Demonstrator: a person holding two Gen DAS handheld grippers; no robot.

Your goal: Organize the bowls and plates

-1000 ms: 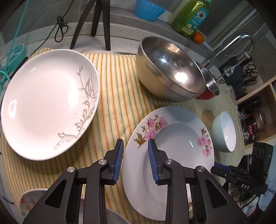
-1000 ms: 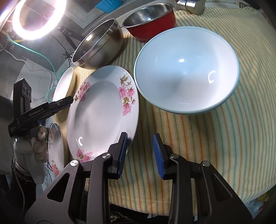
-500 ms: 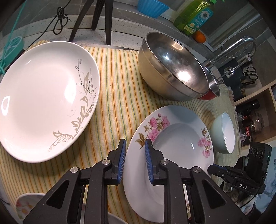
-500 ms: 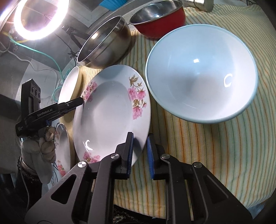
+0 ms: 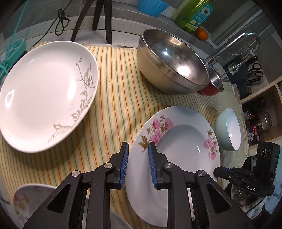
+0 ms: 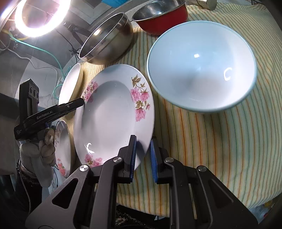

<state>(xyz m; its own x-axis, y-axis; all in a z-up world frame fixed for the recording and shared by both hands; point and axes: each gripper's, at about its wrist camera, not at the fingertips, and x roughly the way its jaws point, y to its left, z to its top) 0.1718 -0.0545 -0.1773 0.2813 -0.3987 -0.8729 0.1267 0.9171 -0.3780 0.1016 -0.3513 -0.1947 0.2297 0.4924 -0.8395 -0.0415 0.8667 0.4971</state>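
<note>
Both tools clamp opposite rims of the pink-flowered plate (image 5: 176,141) on the striped cloth: left tool (image 5: 137,164), right tool (image 6: 142,156); nothing stacked yet, leaf-patterned plate (image 5: 44,95), steel bowl (image 5: 171,65), blue-rimmed bowl (image 6: 201,65) apart

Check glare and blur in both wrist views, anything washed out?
Right wrist: the ring light at top left blows out to white, with small glints inside the blue bowl. Left wrist: a bright spot on the steel bowl; the small plate at bottom left is smeared; fisheye bends the edges.
</note>
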